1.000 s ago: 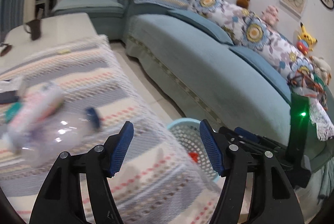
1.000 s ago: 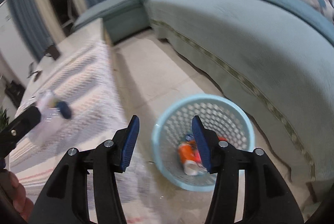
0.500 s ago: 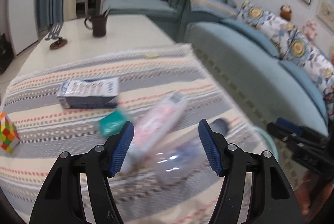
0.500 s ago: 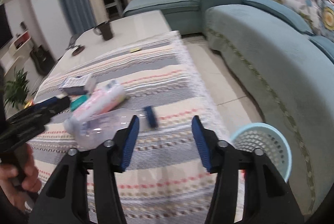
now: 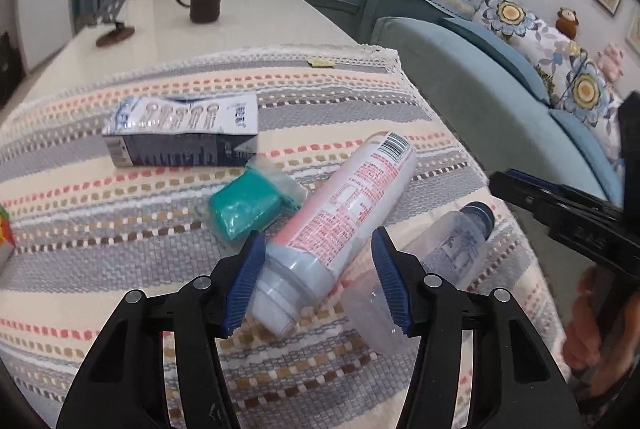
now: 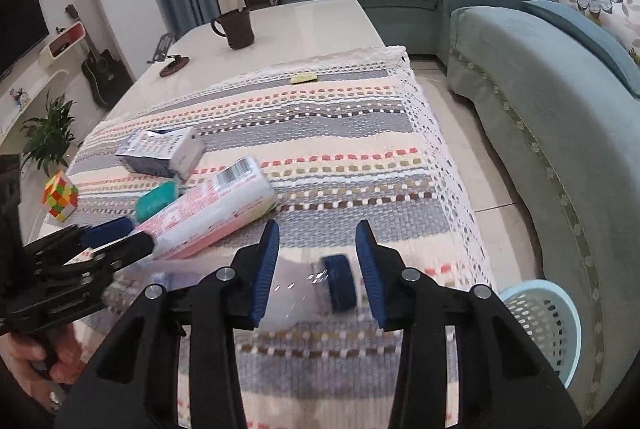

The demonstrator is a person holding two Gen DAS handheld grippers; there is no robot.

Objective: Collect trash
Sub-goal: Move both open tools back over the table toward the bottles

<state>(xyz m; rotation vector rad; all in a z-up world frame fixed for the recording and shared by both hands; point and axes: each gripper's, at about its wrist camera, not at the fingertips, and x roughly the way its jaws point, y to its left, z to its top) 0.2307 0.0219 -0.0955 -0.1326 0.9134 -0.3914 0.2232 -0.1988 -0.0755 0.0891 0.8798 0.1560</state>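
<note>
Striped woven cloth (image 5: 120, 237) on the counter carries a white-and-pink cylindrical bottle (image 5: 340, 213), laid diagonally, neck between the parted jaws of the left gripper (image 5: 318, 279). Right gripper (image 6: 316, 271) jaws are spread around a clear plastic bottle (image 6: 304, 289), blue cap rightward.

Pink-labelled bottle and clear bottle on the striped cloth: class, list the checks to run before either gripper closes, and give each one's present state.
1. Left gripper open: ok.
2. Pink-labelled bottle neck end between its fingers: ok.
3. Right gripper open: ok.
4. Clear bottle between the right fingers: ok, though blurred.
5. Green packet outside the left grasp: ok.
6. Blue basket within reach beside the table: cannot tell.
</note>
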